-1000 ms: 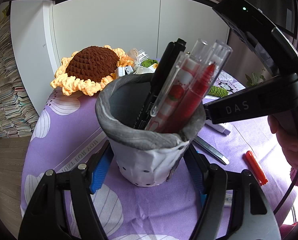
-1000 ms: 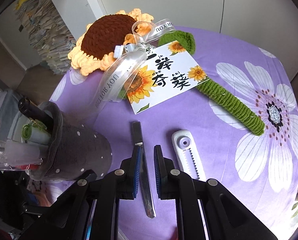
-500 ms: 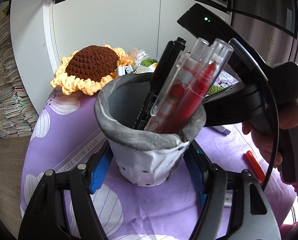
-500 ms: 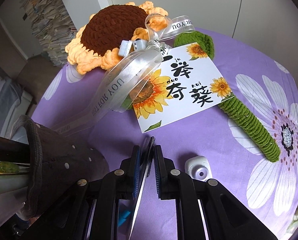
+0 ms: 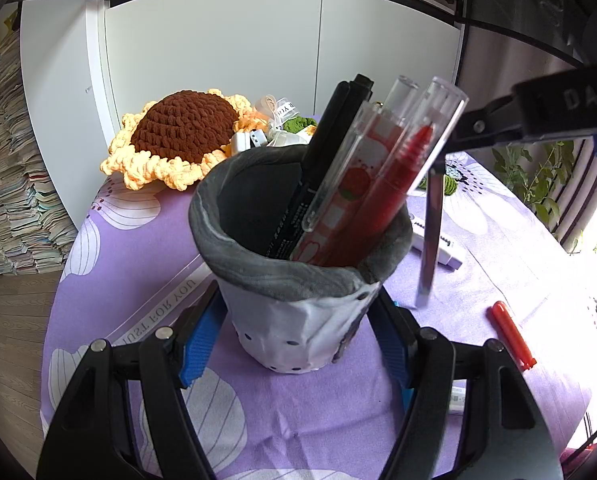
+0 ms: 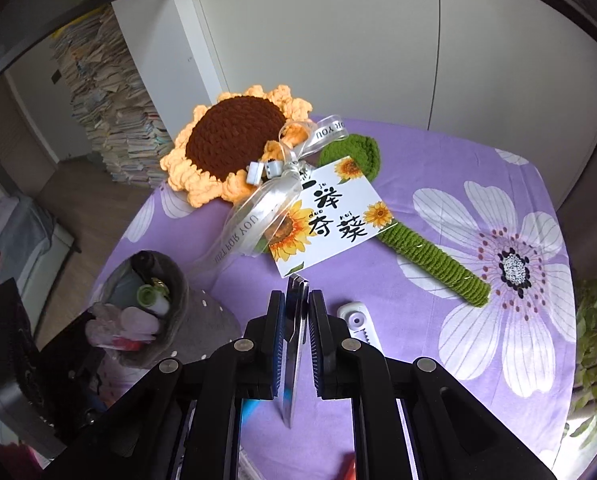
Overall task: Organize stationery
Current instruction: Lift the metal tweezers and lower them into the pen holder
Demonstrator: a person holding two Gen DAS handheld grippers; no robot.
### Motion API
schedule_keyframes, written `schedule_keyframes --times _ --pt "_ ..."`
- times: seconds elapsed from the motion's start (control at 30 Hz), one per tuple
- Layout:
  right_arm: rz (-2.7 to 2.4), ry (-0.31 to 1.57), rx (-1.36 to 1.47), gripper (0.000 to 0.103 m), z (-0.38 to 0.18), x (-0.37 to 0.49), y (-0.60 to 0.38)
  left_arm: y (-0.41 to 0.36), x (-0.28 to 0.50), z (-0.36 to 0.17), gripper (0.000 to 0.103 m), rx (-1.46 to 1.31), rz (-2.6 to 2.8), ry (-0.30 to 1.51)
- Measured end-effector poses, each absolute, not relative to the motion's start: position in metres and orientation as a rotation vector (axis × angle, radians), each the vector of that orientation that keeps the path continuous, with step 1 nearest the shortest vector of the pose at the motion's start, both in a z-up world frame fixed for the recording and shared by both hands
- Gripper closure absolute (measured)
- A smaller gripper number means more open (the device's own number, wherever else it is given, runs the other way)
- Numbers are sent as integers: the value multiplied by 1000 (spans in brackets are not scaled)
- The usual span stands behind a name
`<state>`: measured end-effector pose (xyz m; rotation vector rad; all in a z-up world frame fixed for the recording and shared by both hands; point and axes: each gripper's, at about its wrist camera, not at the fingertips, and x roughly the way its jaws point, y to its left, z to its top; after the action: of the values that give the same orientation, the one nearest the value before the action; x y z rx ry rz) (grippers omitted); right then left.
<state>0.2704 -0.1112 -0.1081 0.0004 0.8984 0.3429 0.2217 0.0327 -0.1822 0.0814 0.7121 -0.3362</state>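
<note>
My left gripper (image 5: 298, 316) is shut on a grey fabric pen holder (image 5: 298, 264) standing on the purple cloth; it holds a black marker (image 5: 330, 152) and several clear and red pens (image 5: 382, 176). My right gripper (image 6: 296, 312) is shut on metal tweezers (image 6: 294, 360), lifted above the table. In the left wrist view the tweezers (image 5: 430, 240) hang nearly upright just right of the holder. The holder also shows in the right wrist view (image 6: 166, 320), down to the left.
A white utility cutter (image 6: 358, 324) and a red pen cap (image 5: 512, 340) lie on the flowered purple tablecloth (image 6: 498, 240). A crochet sunflower (image 6: 234, 148) with ribbon and a card (image 6: 330, 216) lies at the back. Stacked books stand on the floor at left.
My right gripper closed on the tweezers and lifted them off the cloth. It now holds them higher, beside the pen holder. The left gripper stayed put.
</note>
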Motion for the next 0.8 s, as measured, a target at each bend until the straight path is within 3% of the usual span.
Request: schedule_keyframes --times 0.47,0.8 --pt "367 511 13 91 16 220 -99 33 222 -182 33 82 -337 712" --pt "486 529 -45 91 10 217 -57 33 222 -182 33 82 -337 712"
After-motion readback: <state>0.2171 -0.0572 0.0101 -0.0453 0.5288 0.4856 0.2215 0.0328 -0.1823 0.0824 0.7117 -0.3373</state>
